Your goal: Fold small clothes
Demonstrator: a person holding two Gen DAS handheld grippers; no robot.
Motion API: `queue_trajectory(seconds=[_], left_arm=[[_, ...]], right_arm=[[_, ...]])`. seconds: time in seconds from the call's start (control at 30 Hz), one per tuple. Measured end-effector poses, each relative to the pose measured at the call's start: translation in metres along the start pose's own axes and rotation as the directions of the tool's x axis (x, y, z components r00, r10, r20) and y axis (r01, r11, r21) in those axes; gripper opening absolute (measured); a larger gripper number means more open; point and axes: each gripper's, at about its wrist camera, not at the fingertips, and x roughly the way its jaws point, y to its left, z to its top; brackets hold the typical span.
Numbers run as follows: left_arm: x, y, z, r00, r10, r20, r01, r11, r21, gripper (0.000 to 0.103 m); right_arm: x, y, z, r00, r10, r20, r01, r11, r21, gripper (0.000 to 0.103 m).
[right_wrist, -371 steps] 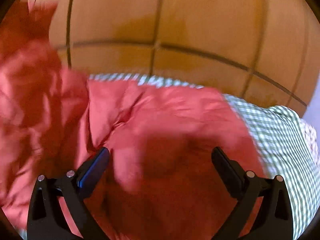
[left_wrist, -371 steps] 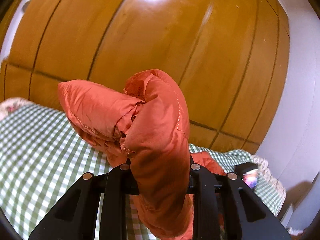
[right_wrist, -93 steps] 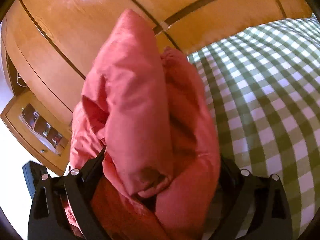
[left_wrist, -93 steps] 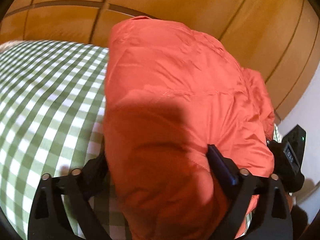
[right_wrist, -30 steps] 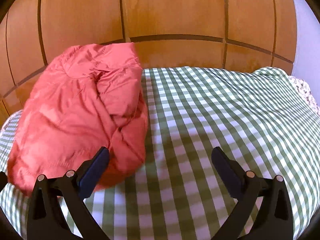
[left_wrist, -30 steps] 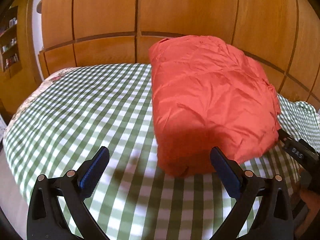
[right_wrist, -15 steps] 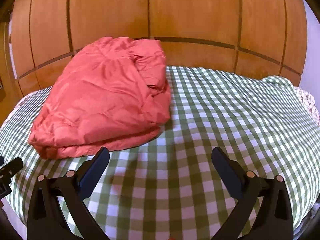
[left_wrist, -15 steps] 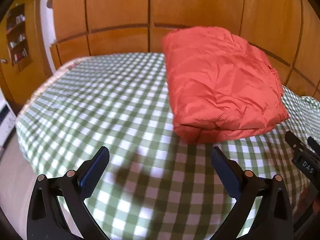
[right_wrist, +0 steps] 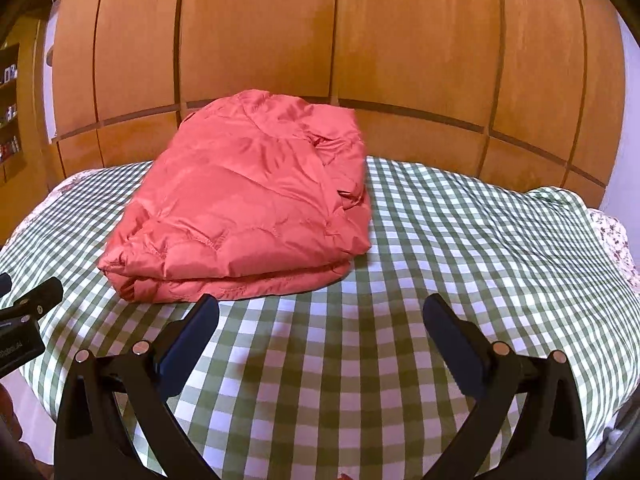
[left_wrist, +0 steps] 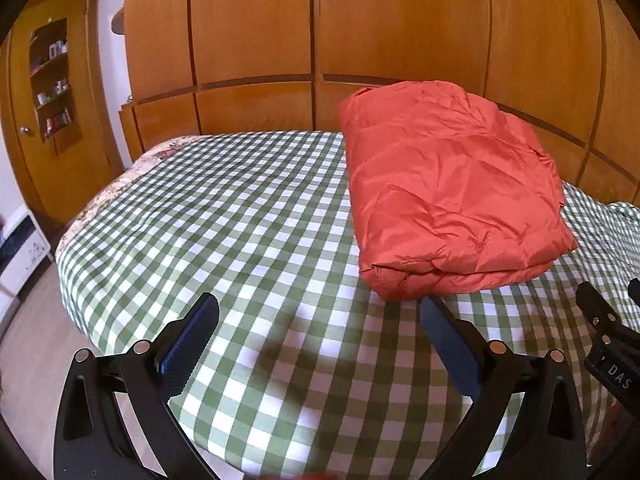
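Two grippers hang over the near edge of a bed, and each one is wide open with nothing between its fingers. The left gripper (left_wrist: 320, 334) has black arms and blue pads, and its fingers spread far apart above the checked cloth. The right gripper (right_wrist: 320, 334) looks just the same, open wide and holding nothing. Part of the right gripper also shows at the right edge of the left view, and part of the left gripper shows at the left edge of the right view. Under both lies a green and white checked sheet (left_wrist: 224, 216) that covers the bed. A flowery cover (right_wrist: 612, 232) peeks out from under the sheet at the sides. A little farther back, the red puffy jacket (left_wrist: 448, 188) lies folded on the sheet, in a thick, neat pile with its folded edge toward the grippers. It is near both grippers but does not touch them. In the right view the jacket (right_wrist: 256, 200) sits to the left of the middle. Behind the bed stands a wall of brown wooden panels (right_wrist: 320, 40). Far off on the left are a wooden door (left_wrist: 60, 128) and small shelves (left_wrist: 52, 76) with little things on them.
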Motion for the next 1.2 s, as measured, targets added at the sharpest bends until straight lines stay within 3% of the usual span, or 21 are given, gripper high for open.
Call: queue_trajectory(seconds=[0.5, 1.2], left_arm=[[-0.0066, 0.0051, 0.0005, 0.999, -0.032, 0.035, 0.033, 0.999, -0.035, 0.100], [-0.0055, -0.0014, -0.0041, 0.999, -0.036, 0.029, 0.036, 0.999, -0.003, 0.100]], right_arm=[[-0.0068, -0.0050, -0.0032, 1.000, 0.002, 0.015, -0.003, 1.000, 0.017, 0.101], [-0.0076, -0.0035, -0.0032, 1.000, 0.014, 0.021, -0.014, 1.000, 0.008, 0.101]])
